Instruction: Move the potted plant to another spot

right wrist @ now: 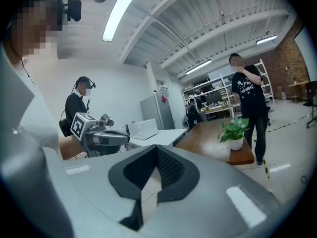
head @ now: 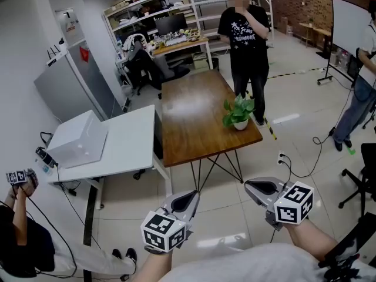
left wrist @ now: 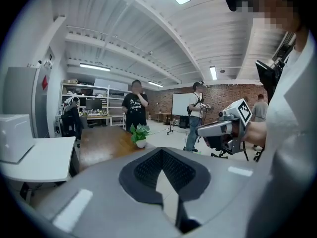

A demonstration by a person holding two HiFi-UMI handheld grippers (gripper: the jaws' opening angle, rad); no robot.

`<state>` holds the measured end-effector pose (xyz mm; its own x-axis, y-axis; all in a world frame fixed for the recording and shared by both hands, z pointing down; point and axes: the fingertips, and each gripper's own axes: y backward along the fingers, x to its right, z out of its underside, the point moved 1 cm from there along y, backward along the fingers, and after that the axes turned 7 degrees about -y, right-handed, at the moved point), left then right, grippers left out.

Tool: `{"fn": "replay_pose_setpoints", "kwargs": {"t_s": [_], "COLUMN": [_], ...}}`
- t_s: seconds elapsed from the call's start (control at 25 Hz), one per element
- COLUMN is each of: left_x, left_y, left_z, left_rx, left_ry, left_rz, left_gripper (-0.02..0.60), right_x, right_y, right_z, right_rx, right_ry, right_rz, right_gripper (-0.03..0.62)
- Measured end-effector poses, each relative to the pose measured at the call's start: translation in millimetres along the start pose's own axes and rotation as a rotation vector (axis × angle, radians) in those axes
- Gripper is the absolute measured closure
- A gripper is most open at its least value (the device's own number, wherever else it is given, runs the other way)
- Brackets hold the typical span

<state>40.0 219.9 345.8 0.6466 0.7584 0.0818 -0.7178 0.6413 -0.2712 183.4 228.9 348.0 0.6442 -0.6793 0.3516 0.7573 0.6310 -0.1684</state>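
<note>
The potted plant (head: 238, 113), green leaves in a small white pot, stands near the front right corner of the brown wooden table (head: 188, 116). It also shows in the left gripper view as the plant (left wrist: 140, 133) and in the right gripper view as the plant (right wrist: 234, 131), far ahead of both sets of jaws. My left gripper (head: 191, 194) and right gripper (head: 249, 185) hover side by side over the floor, well short of the table. Both point roughly toward it. Each has its jaws shut with nothing between them.
A person in a black shirt (head: 245, 40) stands just behind the plant. A white desk (head: 129, 143) with a white box (head: 79, 138) adjoins the table's left side. Another person (head: 361, 98), a whiteboard (head: 349, 22) and a chair (head: 364, 181) are at the right.
</note>
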Motion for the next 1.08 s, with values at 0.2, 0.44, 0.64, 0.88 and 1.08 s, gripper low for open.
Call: {"fn": "replay_pose_setpoints", "kwargs": {"t_s": [0.2, 0.44, 0.64, 0.88, 1.08], "left_x": [8.6, 8.5, 6.2, 3.0, 7.4], "left_y": [-0.6, 2.2, 6.1, 7.7, 15.4], "left_z": [-2.3, -0.7, 6.0, 8.2, 8.6], "left_rx": [-0.005, -0.007, -0.008, -0.004, -0.005], "left_ry": [0.004, 0.006, 0.015, 0.018, 0.027], "left_rz": [0.001, -0.004, -0.007, -0.008, -0.009], "left_gripper": [0.584, 0.584, 0.584, 0.584, 0.584], "right_x": [2.8, 3.6, -0.9, -3.6, -14.4], "right_y": [-0.7, -5.2, -13.0, -22.7, -22.0], "right_z": [3.8, 7.0, 12.8, 21.1, 24.8], "right_rx": [-0.026, -0.036, -0.046, -0.071, -0.081], "right_ry": [0.015, 0.015, 0.017, 0.052, 0.051], "right_rz": [-0.002, -0.004, -0.011, 0.003, -0.009], "right_gripper": [0.591, 0.591, 0.591, 0.591, 0.591]}}
